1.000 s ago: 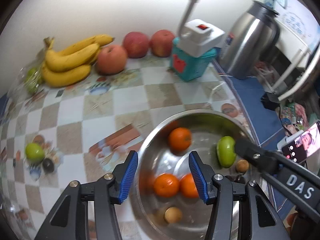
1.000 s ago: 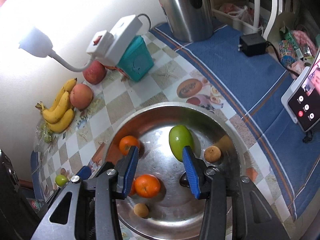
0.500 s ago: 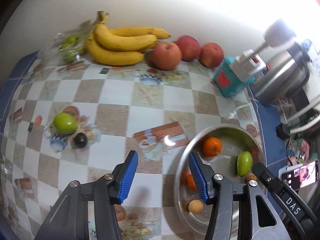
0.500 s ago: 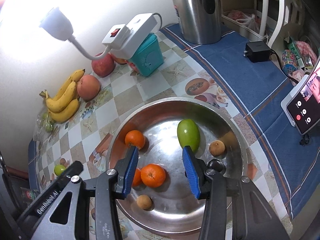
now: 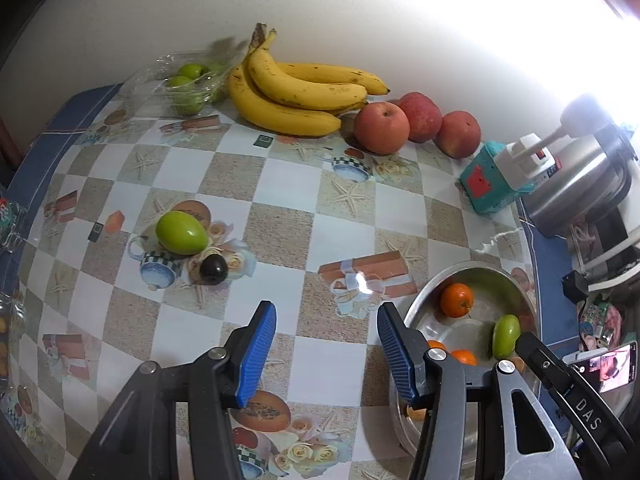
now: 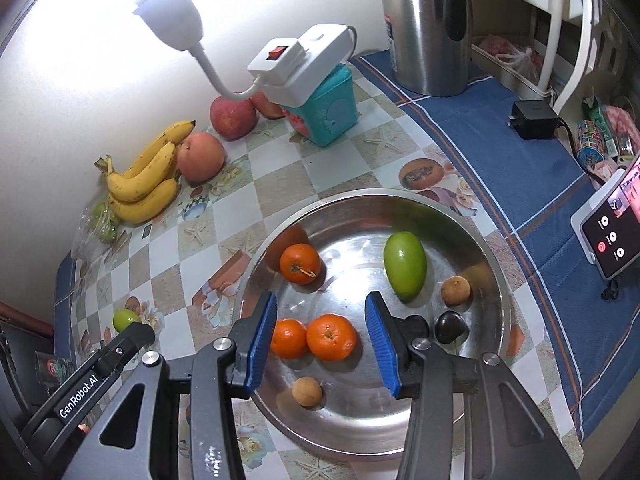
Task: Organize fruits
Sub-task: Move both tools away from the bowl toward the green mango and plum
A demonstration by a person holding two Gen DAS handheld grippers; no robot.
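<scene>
Left gripper (image 5: 326, 350) jaws spread wide, nothing between them, over bare checkered tablecloth (image 5: 276, 236); loose green fruit (image 5: 181, 233) lies on the cloth at about 10 o'clock from its tips, well apart, with a dark plum (image 5: 213, 268) touching or just beside it on the near side; nothing stands between tips and that pair; banana bunch (image 5: 298, 96) at 12 o'clock against the wall, clear bag of small green fruits (image 5: 188, 84) at 11, three red apples (image 5: 416, 126) at 1; steel bowl (image 5: 520, 284) at 3 o'clock, just beside the right-hand finger, partly hidden behind it.

Right gripper (image 6: 322, 344) also released and empty, jaws wide, hanging over the bowl (image 6: 494, 280); two oranges (image 6: 316, 338) sit directly between its fingers, touching each other; third orange (image 6: 300, 263) at 11 o'clock; oblong green fruit (image 6: 405, 266) at 1 o'clock; small brown fruit (image 6: 455, 290) at 2; dark plum (image 6: 450, 326) at 3, just beyond the right-hand finger; another brown fruit (image 6: 307, 392) at 6; teal box (image 6: 332, 114) carrying a white power strip lamp (image 6: 296, 64) at 12, steel kettle (image 6: 428, 24) at 1; phone (image 6: 612, 232) at 3, well apart.
</scene>
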